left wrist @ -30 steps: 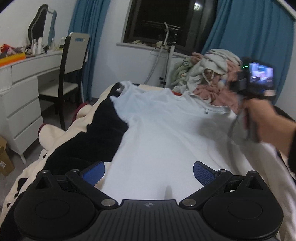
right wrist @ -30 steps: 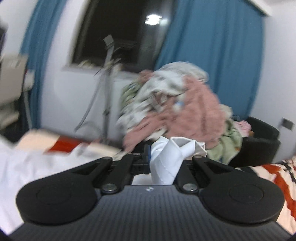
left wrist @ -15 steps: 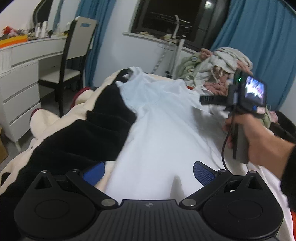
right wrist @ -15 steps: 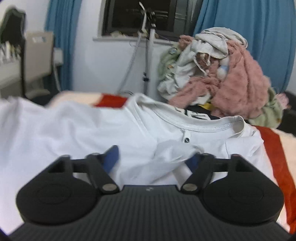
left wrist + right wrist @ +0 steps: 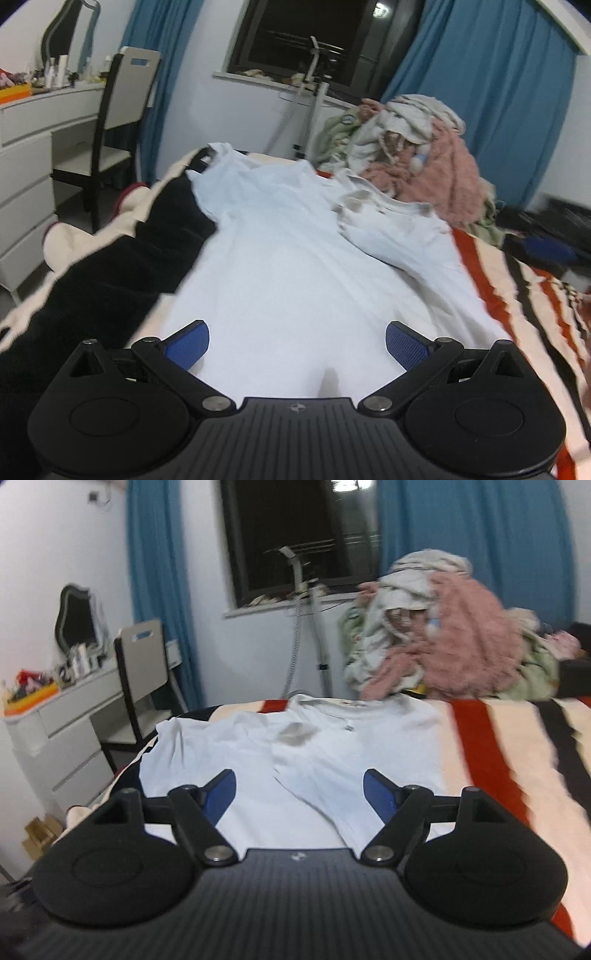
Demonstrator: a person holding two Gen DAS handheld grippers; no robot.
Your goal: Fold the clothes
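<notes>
The left gripper (image 5: pixel 297 341) has its jaws spread wide with nothing between them, low over the near hem of the white T-shirt (image 5: pixel 295 266). The right gripper (image 5: pixel 299 788) is likewise wide and empty, held a little higher and further back from the cloth.

The shirt lies on the bed (image 5: pixel 517 746), its long axis running straight away from both grippers toward the collar (image 5: pixel 402 206) at the far edge. The right sleeve (image 5: pixel 391 236) is turned in over the chest, so that side runs as a straight fold; the left sleeve (image 5: pixel 218 166) is spread out toward the bed's left edge, next to a black garment (image 5: pixel 122 266).

Judging by this, the left gripper is the nearer one to the unfolded side. The striped blanket (image 5: pixel 491 760) gives open room on the right; on the left the black garment crowds the shirt's edge. A clothes pile (image 5: pixel 443 627) sits beyond the far edge.
</notes>
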